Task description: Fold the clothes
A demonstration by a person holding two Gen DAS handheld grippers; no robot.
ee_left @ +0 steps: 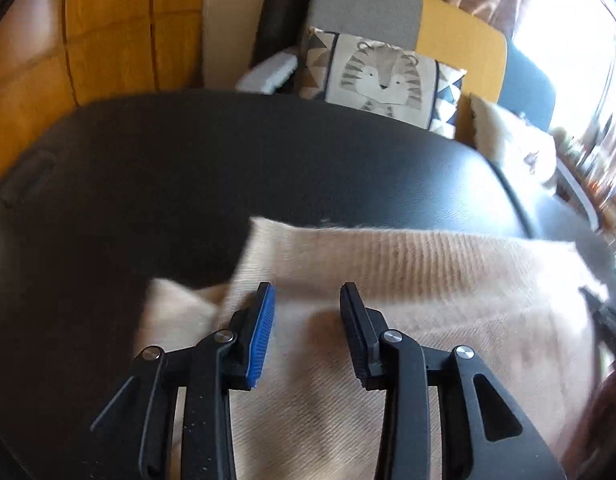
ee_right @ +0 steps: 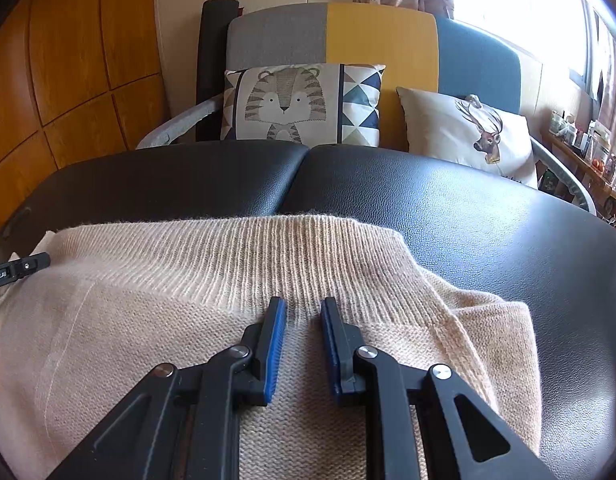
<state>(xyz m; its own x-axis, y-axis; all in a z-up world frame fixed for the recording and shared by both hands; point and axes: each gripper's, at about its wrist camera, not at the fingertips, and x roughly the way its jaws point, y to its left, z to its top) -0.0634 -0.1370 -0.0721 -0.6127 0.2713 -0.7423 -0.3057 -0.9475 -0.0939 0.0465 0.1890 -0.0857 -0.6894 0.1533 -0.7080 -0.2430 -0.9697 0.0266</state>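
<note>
Two grippers hang over a beige knit sweater [ee_right: 179, 320] that lies spread on a black padded desk [ee_right: 488, 216]. The sweater's ribbed hem runs across the far side of it, close to the seam where the desk's two cushions meet, and a sleeve or folded edge sticks out to the right.

In the right wrist view, the right gripper [ee_right: 303, 308] points down at the knit just short of the ribbing. Its blue-padded jaws stand a narrow way apart; only flat cloth shows in the gap and nothing is pinched between them.

In the left wrist view, which is blurred, the left gripper [ee_left: 308, 294] is over the sweater's left part, near a corner of cloth that overlaps another layer. Its jaws stand wider apart than the right ones and hold nothing. A black tip of the left gripper also shows at the left edge of the right wrist view.

Behind the desk stands a sofa [ee_right: 380, 36] with grey, yellow and blue panels, carrying a tiger cushion [ee_right: 283, 104] and a deer cushion [ee_right: 480, 132]. Wood panelling [ee_right: 67, 64] covers the left wall.
</note>
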